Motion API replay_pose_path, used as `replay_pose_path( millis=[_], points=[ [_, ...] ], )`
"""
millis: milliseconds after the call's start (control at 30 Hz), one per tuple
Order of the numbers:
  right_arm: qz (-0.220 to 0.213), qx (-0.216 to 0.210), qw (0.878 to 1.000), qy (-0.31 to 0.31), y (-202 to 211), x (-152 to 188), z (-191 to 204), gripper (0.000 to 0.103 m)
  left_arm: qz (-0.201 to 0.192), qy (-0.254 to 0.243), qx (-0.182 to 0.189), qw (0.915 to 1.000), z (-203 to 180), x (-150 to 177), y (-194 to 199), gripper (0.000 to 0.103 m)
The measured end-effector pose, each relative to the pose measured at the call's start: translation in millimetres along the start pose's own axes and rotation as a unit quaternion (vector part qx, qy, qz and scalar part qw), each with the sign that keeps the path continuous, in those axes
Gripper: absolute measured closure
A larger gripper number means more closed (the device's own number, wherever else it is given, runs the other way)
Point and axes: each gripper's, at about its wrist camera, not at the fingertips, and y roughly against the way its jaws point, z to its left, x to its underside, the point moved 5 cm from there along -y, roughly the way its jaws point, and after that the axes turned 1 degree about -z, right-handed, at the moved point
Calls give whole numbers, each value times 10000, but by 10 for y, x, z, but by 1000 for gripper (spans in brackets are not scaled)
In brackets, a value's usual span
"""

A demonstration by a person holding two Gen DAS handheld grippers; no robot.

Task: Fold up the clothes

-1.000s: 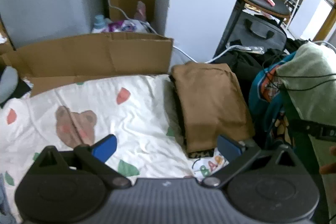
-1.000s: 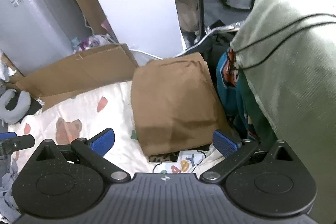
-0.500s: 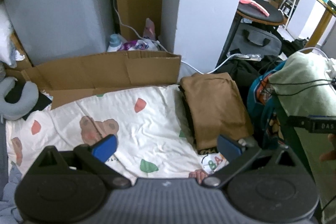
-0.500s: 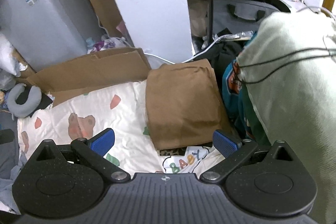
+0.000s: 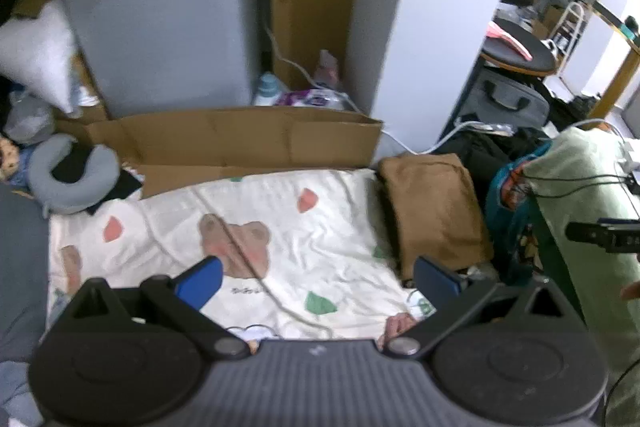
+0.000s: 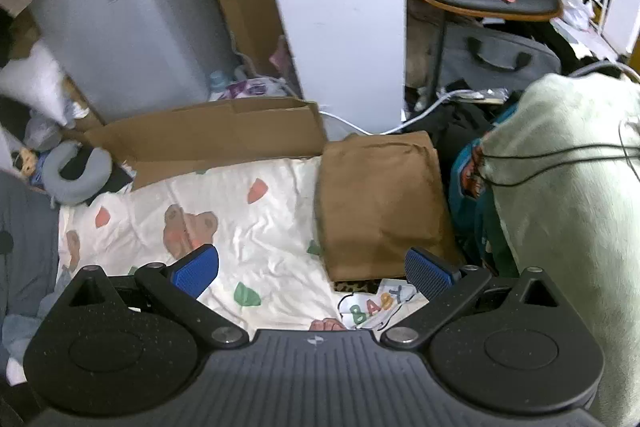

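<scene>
Brown garment [image 6: 380, 203] lies folded on bear-print sheet [image 6: 256, 227].

Both wrist cams raised, looking fwd and down over printed sheet [image 5: 320, 227]; right cam angled slightly further right. Shared: sheet, brown folded garment [image 6: 380, 203], cardboard [image 5: 240, 139].

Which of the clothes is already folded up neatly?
The brown garment, lying flat as a tidy rectangle beside the bear-print blanket. The light green cloth and the teal garment next to it sit in loose heaps.
</scene>
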Motion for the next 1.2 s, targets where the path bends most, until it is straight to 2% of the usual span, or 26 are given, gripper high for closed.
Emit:
replay_pose_path(
  millis=[200,467,600,867,1200],
  points=[
    [-82,-144,9996,214,192,-51,306,1,-48,245,-190,9995,333,103,307,0],
    [-61,-261,9982,535,275,19,665,1,-42,-51,-331,9994,449,302,590,0],
    [-31,-241,9973,690,295,118,831,1,-200,38,-439,9988,520,448,708,0],
    [5,-290,9938,1075,276,270,1194,1,-666,492,-577,9949,664,749,909,0],
    [2,-434,9862,1597,177,599,1555,1,-1088,1136,-806,9843,696,1131,1005,0]
  ],
)
